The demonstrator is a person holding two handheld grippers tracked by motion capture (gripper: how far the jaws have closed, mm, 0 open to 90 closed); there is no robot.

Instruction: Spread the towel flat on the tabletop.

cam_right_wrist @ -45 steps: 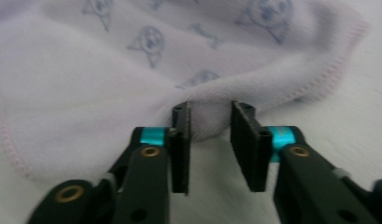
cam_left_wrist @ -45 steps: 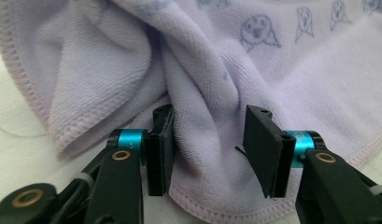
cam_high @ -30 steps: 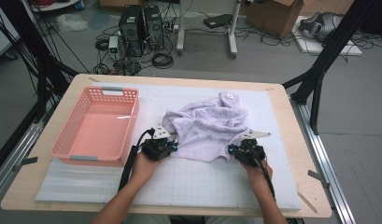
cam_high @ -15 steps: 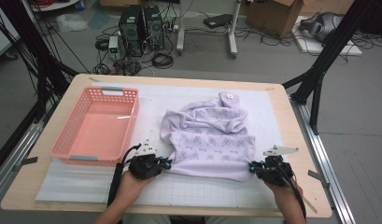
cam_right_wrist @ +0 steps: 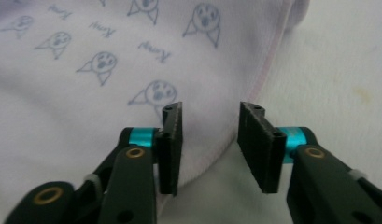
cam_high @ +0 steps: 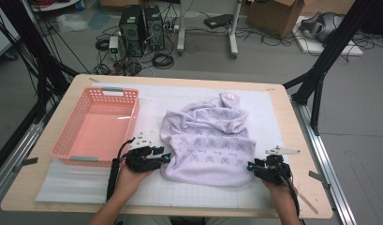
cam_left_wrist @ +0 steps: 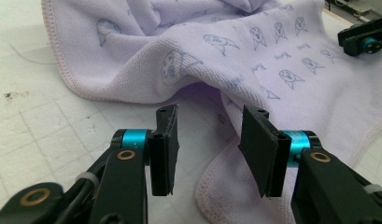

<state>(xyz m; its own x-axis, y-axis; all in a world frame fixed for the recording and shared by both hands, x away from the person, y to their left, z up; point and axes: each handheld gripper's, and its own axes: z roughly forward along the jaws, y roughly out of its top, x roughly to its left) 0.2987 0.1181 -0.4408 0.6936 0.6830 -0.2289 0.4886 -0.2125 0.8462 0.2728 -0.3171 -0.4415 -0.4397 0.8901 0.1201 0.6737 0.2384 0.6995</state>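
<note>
Here, a lilac towel [cam_high: 209, 143] printed with small cartoon faces lies on the white gridded mat [cam_high: 254, 101] that covers the wooden table [cam_high: 299, 126]; all positions below are given relative to this towel. Its near half is spread flat, while its far half is bunched into folds, with a small white label at the far tip.

Left gripper [cam_high: 162, 156]: held at the towel's near left corner, level with the mat and pointing toward the cloth. Its jaws have just been opening and now stand apart. In the left gripper view [cam_left_wrist: 208, 149] the corner hem lies loose on the mat beneath the gap, and neither pad presses on it, so nothing is gripped.

Right gripper [cam_high: 251, 167]: held at the towel's near right corner, pointing toward the cloth from the opposite side. Its jaws have likewise just been opening. In the right gripper view [cam_right_wrist: 209, 142] the towel's pink-stitched edge runs under the gap between the pads; the cloth rests flat on the mat and is not pinched.

Pink plastic basket [cam_high: 66, 140]: stands to the left of the towel, just beyond the left gripper, apart from the cloth. Its long side runs roughly parallel to the towel's left edge.
</note>
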